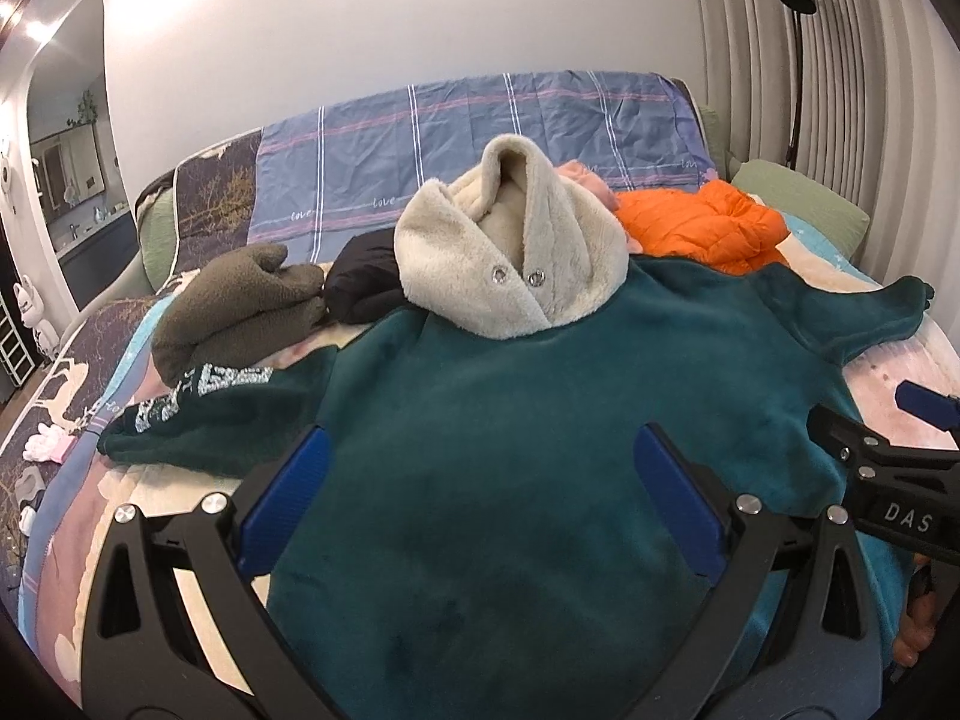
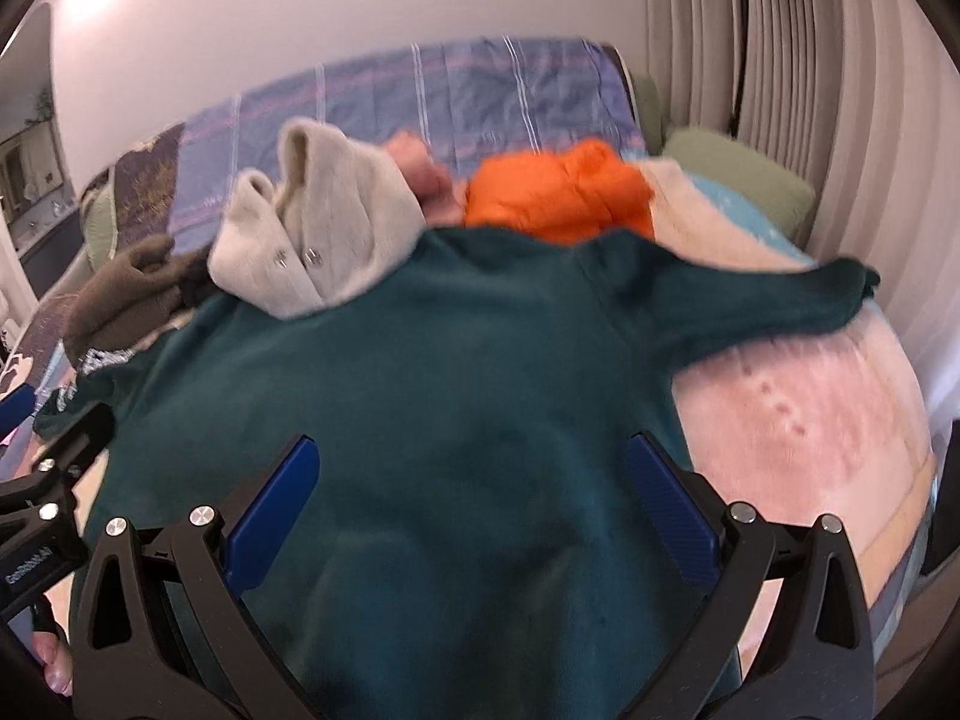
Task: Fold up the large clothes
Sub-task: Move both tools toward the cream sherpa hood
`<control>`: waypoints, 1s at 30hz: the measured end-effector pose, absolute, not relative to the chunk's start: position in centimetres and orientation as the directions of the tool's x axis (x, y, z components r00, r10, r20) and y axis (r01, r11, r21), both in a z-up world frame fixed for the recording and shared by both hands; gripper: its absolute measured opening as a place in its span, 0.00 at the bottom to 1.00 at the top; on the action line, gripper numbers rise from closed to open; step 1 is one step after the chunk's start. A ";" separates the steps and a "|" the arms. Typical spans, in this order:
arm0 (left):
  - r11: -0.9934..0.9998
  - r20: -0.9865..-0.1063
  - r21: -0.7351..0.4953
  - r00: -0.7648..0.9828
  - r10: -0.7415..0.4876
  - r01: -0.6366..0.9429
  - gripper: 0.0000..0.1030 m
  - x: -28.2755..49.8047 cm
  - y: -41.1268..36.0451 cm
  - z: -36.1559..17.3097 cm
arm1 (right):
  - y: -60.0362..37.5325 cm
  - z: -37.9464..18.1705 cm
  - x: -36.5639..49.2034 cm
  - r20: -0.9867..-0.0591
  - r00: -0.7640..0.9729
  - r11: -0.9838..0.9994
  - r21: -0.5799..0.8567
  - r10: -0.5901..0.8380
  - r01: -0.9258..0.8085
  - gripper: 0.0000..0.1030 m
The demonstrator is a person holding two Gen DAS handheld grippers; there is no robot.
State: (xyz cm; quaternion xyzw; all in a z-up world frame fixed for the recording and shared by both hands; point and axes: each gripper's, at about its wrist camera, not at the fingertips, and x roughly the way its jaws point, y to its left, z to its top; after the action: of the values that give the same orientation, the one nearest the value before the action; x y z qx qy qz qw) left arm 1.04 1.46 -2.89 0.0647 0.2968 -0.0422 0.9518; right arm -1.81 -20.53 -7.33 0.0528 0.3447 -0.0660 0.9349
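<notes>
Bed (image 1: pixel 900 372) covered by spread teal hoodie (image 1: pixel 510 420), cream hood (image 1: pixel 516 240) at top. Left gripper (image 1: pixel 480 504) and right gripper (image 2: pixel 471 504) held above hoodie, jaws wide open, nothing gripped.

Teal hoodie (image 1: pixel 510 420), cream hood (image 1: pixel 516 240), orange jacket (image 1: pixel 702 228).
</notes>
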 end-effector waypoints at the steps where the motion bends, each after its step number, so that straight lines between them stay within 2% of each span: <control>1: 0.988 -0.576 0.093 0.816 -0.045 0.121 0.98 1.1 1.6 -3.1 | -20.6 -7.4 -1.7 -0.659 0.746 0.986 0.044 -0.094 0.163 0.99; 11: 0.987 -0.631 0.098 0.775 -0.035 0.125 0.98 2.1 1.5 -4.7 | -20.7 -8.1 -1.4 -0.676 0.718 0.979 -0.032 -0.168 0.199 0.99; 30: 0.984 -0.650 0.101 0.758 -0.047 0.147 0.98 2.7 0.9 -5.5 | -22.4 -8.1 -1.0 -0.669 0.707 0.962 -0.045 -0.229 0.269 0.99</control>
State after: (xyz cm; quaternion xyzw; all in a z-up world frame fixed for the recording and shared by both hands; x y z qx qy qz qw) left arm 2.69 0.86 -5.51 0.0731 0.3436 -0.0520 0.9348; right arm -1.03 -22.36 -8.09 0.0281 0.3579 -0.1347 0.9236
